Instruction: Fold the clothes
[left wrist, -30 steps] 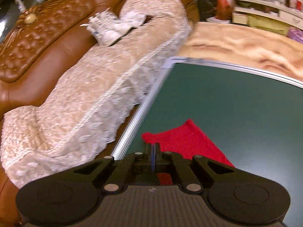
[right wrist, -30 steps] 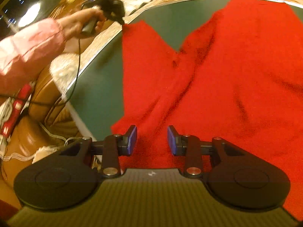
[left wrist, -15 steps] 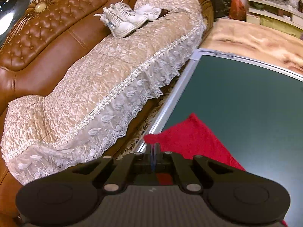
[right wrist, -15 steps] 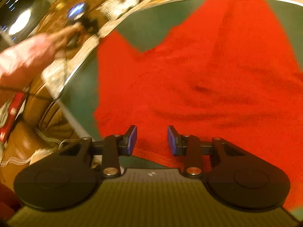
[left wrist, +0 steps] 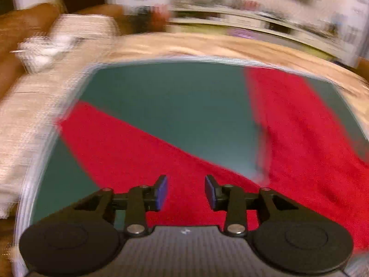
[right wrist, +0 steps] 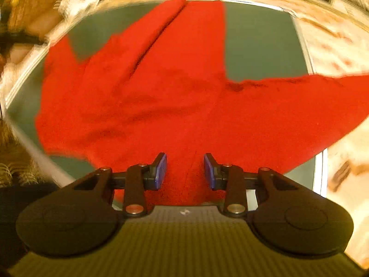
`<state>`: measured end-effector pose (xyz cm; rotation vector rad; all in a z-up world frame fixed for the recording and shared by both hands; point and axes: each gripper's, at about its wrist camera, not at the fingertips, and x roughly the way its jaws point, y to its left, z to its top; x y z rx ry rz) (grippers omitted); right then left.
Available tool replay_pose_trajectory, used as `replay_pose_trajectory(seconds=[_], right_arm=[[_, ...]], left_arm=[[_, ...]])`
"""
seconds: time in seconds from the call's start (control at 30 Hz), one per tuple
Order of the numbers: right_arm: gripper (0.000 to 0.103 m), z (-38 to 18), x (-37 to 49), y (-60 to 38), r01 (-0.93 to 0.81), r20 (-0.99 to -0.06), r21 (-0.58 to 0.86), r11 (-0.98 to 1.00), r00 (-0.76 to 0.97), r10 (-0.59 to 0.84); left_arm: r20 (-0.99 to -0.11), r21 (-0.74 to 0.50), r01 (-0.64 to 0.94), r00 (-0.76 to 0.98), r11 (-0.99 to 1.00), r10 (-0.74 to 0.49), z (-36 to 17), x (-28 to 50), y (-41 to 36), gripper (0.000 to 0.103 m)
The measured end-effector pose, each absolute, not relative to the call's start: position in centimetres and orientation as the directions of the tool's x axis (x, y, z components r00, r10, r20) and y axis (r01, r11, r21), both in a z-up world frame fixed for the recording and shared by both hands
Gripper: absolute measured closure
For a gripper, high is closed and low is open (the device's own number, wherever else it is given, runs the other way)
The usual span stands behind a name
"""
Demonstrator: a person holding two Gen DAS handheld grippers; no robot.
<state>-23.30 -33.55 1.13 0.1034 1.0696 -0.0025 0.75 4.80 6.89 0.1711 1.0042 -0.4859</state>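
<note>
The garment [right wrist: 180, 106] is plain bright red, with no pattern; the desk [left wrist: 175, 106] is dark green with a pale silver-grey rim; each hand-held gripper, left [left wrist: 185, 193] and right [right wrist: 185, 171], is black with blue pads; the sofa [left wrist: 13, 34] is brown under a cream, textured cover [left wrist: 32, 106]; the floor [left wrist: 207, 46] is beige, veined.

One red garment [right wrist: 175, 97], one green table [right wrist: 260, 43], two grippers.

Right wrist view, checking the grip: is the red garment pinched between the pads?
No: the right gripper hangs open above the garment.
</note>
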Motion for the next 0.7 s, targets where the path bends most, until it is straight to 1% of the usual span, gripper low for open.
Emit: replay_pose_trajectory(seconds=[0.03, 0.07, 0.13, 0.23, 0.27, 0.33, 0.5, 0.6, 0.63, 0.67, 0.7], right_arm=[[0.062, 1.1, -23.7, -33.2, 0.053, -0.885, 0.057, 0.997, 0.464, 0.026], [0.062, 1.1, -24.0, -33.2, 0.077, -0.895, 0.070, 0.995, 0.444, 0.028], [0.062, 1.1, -24.9, -33.8, 0.146, -0.898, 0.169, 0.975, 0.430, 0.091], [0.062, 1.3, -26.3, -33.9, 0.207, -0.868, 0.293, 0.934, 0.468, 0.168], [0.062, 1.3, -26.6, -33.6, 0.216, -0.865, 0.297, 0.930, 0.472, 0.167], [0.062, 0.9, -26.3, -33.3, 0.272, -0.879, 0.293, 0.917, 0.455, 0.146], [0.062, -0.7, -26.6, -34.1, 0.456, -0.854, 0.438, 0.774, 0.480, 0.200], [0.062, -1.1, -26.7, -34.1, 0.503, -0.837, 0.472, 0.724, 0.514, 0.189], [0.062, -1.2, -26.6, -34.0, 0.508, -0.837, 0.467, 0.724, 0.517, 0.178], [0.070, -1.2, -26.5, -33.9, 0.511, -0.839, 0.459, 0.727, 0.518, 0.165], [0.082, -1.3, -26.4, -33.8, 0.513, -0.846, 0.442, 0.736, 0.511, 0.152]], left_arm=[[-0.845, -0.122, 0.500, 0.401, 0.857, -0.355, 6.3, -1.2, 3.9, 0.062], [-0.846, -0.161, 0.530, 0.361, 0.833, -0.393, 5.8, -3.0, 3.0, 0.062], [-0.846, -0.177, 0.579, 0.323, 0.796, -0.424, 4.7, -5.9, 1.6, 0.062], [-0.866, -0.178, 0.624, 0.268, 0.761, -0.423, 2.6, -8.7, 0.1, 0.062], [-0.872, -0.182, 0.627, 0.253, 0.758, -0.419, 2.0, -9.2, -0.2, 0.062], [-0.868, -0.147, 0.641, 0.281, 0.754, -0.408, 1.6, -10.4, -0.6, 0.062], [-0.868, -0.157, 0.622, 0.284, 0.767, -0.408, 1.5, -11.0, -0.5, 0.062], [-0.871, -0.137, 0.614, 0.300, 0.777, -0.390, 1.7, -11.2, -0.9, 0.062], [-0.872, -0.135, 0.608, 0.303, 0.783, -0.385, 1.8, -11.3, -1.0, 0.061], [-0.872, -0.136, 0.603, 0.304, 0.786, -0.383, 1.8, -11.4, -1.0, 0.060], [-0.874, -0.133, 0.601, 0.304, 0.788, -0.380, 1.9, -11.5, -1.0, 0.059]])
